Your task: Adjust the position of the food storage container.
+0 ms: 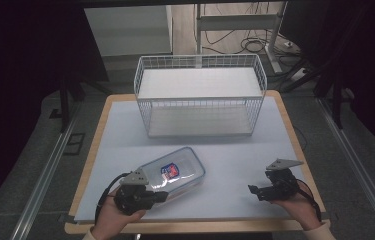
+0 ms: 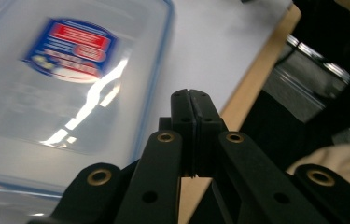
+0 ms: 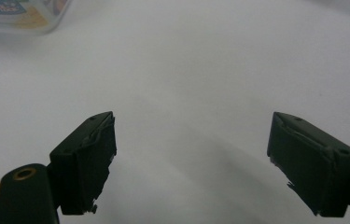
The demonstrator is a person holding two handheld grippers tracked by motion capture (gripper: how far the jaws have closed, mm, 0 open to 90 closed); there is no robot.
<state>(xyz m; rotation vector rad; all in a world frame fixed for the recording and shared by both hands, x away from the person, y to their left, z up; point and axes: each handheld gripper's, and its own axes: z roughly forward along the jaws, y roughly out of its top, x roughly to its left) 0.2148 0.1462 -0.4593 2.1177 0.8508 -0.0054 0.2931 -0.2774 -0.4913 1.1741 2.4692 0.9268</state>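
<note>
Container (image 1: 174,174): lies flat and askew on the white mat (image 1: 125,135), in front of the wire basket (image 1: 200,95) and apart from it; lid on, label up; near corner touching or just under the left gripper.
Left gripper (image 1: 159,197): jaws pressed together with nothing between them; sits at the container's near corner, tips alongside its blue-trimmed rim (image 2: 156,98); judged a staging pose before a grasp, since closed jaws cannot take the rim.
Right gripper (image 1: 251,189): jaws spread wide, holding nothing; rests low over bare mat to the right of the container, well apart; judged ready to take the far side.
Basket: open top, empty, directly behind the container; judged the likely destination.
Edges: mat border and wooden table edge (image 1: 195,227) lie just behind both hands.
Open room: bare mat between container and basket; bare mat between container and right gripper.
</note>
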